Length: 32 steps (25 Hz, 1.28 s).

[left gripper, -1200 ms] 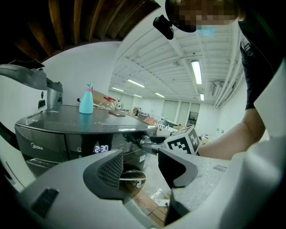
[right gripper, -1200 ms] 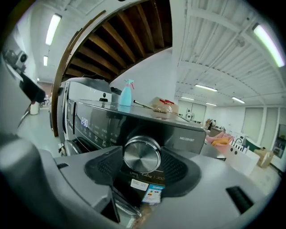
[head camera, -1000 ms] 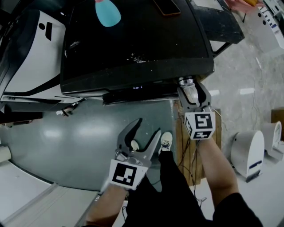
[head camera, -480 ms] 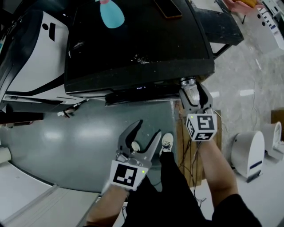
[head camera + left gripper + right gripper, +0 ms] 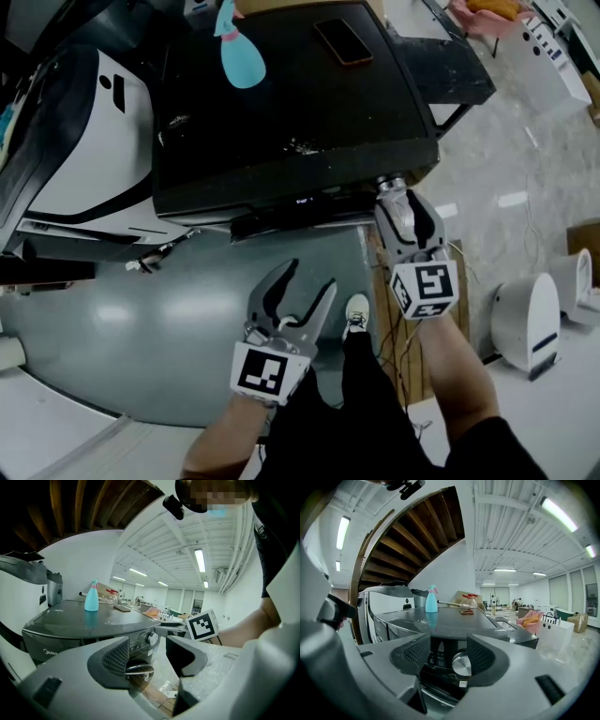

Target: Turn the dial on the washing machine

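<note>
Dial (image 5: 461, 664) round, brushed metal; washer (image 5: 281, 103) glossy black

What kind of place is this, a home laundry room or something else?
Probably a large open lab or test hall, not a home. A washing machine stands on a polished floor, strip lights line a high white ceiling, and white machines stand nearby.
</note>
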Available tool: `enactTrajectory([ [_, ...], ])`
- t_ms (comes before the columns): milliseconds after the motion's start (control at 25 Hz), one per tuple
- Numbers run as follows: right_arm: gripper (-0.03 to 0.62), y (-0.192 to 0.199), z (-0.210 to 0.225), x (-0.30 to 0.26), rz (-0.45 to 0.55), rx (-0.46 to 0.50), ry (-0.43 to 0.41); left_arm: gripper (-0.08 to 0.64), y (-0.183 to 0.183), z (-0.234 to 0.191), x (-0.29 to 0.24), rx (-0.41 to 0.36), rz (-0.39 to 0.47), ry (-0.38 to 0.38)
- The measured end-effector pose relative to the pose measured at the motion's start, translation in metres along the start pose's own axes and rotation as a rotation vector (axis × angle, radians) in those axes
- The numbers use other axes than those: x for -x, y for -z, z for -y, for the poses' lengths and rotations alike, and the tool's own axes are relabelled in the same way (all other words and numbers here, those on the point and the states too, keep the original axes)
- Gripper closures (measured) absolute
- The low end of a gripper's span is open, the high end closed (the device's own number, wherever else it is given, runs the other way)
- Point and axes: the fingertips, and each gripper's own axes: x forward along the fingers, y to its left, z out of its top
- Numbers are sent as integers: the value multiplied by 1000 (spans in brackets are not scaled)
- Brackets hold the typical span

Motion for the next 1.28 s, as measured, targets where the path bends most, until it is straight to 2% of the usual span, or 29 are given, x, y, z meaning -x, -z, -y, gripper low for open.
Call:
enactTrajectory([
  [320, 403, -56, -41, 35, 74, 19, 13, 334, -30, -11, 40, -29, 45, 36],
  [520, 490, -92, -67, 58, 120, 36, 33, 334, -48, -21, 68, -45, 81, 53],
  [680, 592, -115, -92, 75, 130, 45, 45, 336, -62, -30, 92, -52, 113, 69],
  [840, 594, -135, -116, 92, 158, 50, 39, 336, -79, -34, 113, -78, 147, 102],
  [960, 595, -146, -130, 107, 166, -13, 40, 347, -88, -35, 129, -97, 166, 128],
  [1040, 595, -154, -137, 119, 177, -45, 45, 381, -93, -35, 140, -109, 175, 134],
  [1200, 595, -167, -153, 146, 189, -33, 56, 539, -100, -35, 158, -116, 209, 137],
  [1280, 595, -171, -161, 161, 189, -15, 57, 554, -104, -31, 164, -121, 243, 148],
])
